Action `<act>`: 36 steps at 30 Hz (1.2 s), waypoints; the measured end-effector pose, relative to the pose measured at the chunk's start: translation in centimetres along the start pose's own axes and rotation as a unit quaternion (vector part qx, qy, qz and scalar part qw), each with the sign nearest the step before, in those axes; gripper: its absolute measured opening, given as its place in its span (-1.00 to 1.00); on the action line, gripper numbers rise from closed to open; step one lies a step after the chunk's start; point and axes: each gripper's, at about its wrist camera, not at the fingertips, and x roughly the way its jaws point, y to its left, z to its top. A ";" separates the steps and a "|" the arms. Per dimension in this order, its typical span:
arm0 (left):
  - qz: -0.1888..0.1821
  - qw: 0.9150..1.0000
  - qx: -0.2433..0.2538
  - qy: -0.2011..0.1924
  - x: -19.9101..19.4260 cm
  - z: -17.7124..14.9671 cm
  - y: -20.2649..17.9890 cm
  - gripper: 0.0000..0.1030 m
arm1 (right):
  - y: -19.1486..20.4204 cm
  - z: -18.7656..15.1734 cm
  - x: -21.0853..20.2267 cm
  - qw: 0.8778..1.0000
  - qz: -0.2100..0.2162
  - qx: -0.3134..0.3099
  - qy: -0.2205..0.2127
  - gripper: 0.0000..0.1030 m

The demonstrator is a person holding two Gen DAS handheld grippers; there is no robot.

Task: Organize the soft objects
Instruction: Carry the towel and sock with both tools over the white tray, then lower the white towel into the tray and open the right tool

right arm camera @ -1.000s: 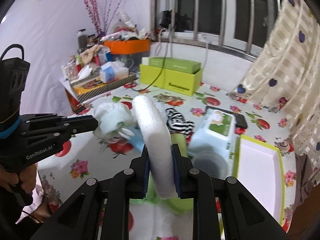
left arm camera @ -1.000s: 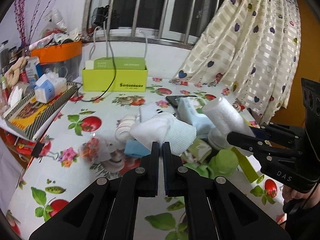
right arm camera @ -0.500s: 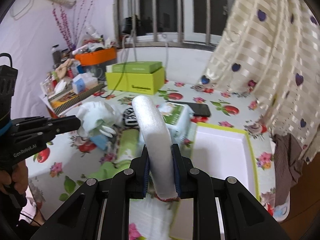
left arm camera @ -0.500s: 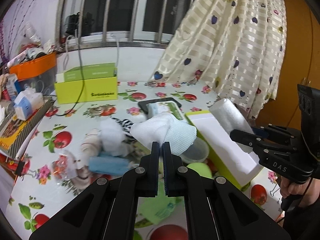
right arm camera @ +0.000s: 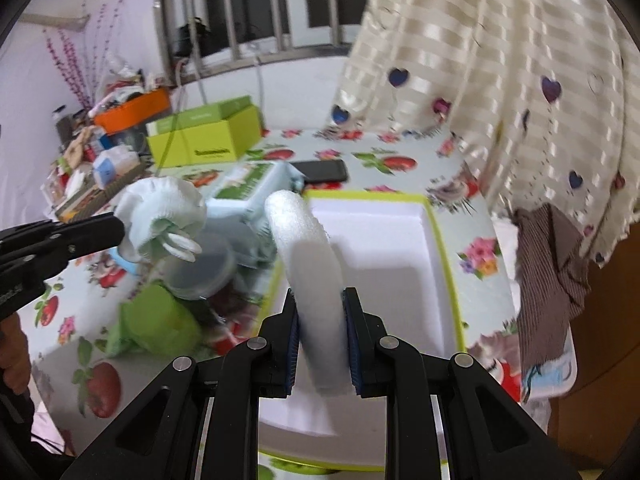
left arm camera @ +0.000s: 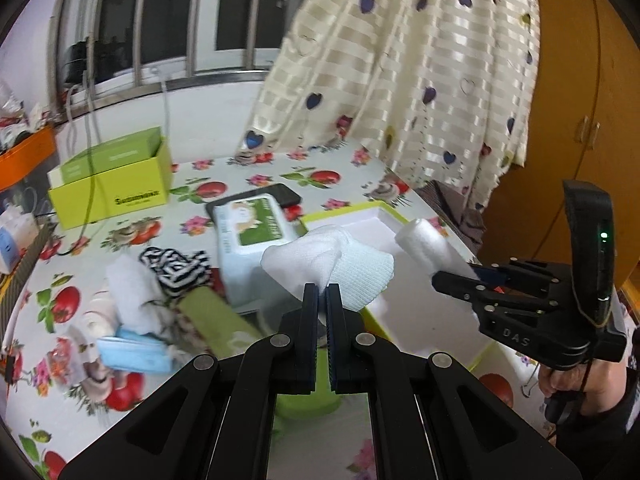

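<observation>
- Your right gripper (right arm camera: 320, 340) is clamped on a white foam roll (right arm camera: 308, 264); both blue pads press its sides, and the roll sticks up and forward between the fingers, over the near left part of the white tray.
- Your left gripper (left arm camera: 322, 300) has its jaws pressed nearly together on a bunched white cloth (left arm camera: 328, 260), pinched by one edge so the rest fans out above the fingertips.
- From the right wrist camera that cloth reads as a pale bundle at the tip of the left gripper, held up off the table, left of the foam roll.
- The white tray with the lime-green rim (right arm camera: 438, 240) lies flat on the table; what shows of its inside is bare white. From the left wrist camera the cloth overlaps the tray's near left corner.
- Left of the tray sits the heap: a wet-wipes pack (left arm camera: 256, 232), a black-and-white striped fabric (left arm camera: 176, 266), a green rolled piece (left arm camera: 216, 316), a blue packet (left arm camera: 132, 354), a clear lidded tub (right arm camera: 204, 264).
- A black phone (right arm camera: 324, 170) lies behind the wipes pack.
- The fruit-print tablecloth (left arm camera: 340, 178) covers the table; a lime-green box (left arm camera: 112, 184) stands at the back, and a heart-patterned curtain (left arm camera: 420, 60) hangs beyond the tray.
</observation>
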 end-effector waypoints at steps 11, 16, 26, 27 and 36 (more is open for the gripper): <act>-0.029 0.998 0.033 0.043 5.2 0.6 -4.2 -0.93 | -3.7 -1.7 2.7 0.998 -0.025 0.030 0.039 -0.62; -0.039 0.996 0.040 0.065 7.4 0.4 -5.3 -0.93 | -4.6 -2.5 3.5 0.998 -0.028 0.037 0.052 -0.62; -0.061 0.991 0.045 0.112 10.9 -0.8 -6.2 -0.92 | -4.9 -3.2 2.7 0.998 -0.030 0.035 0.053 0.11; -0.064 0.990 0.045 0.115 11.1 -0.8 -6.3 -0.92 | -4.8 -3.2 2.5 0.998 -0.032 0.034 0.050 0.12; -0.093 0.986 0.054 0.125 11.3 -1.6 -7.2 -0.84 | -6.8 -3.2 0.6 0.996 -0.051 0.065 0.017 0.13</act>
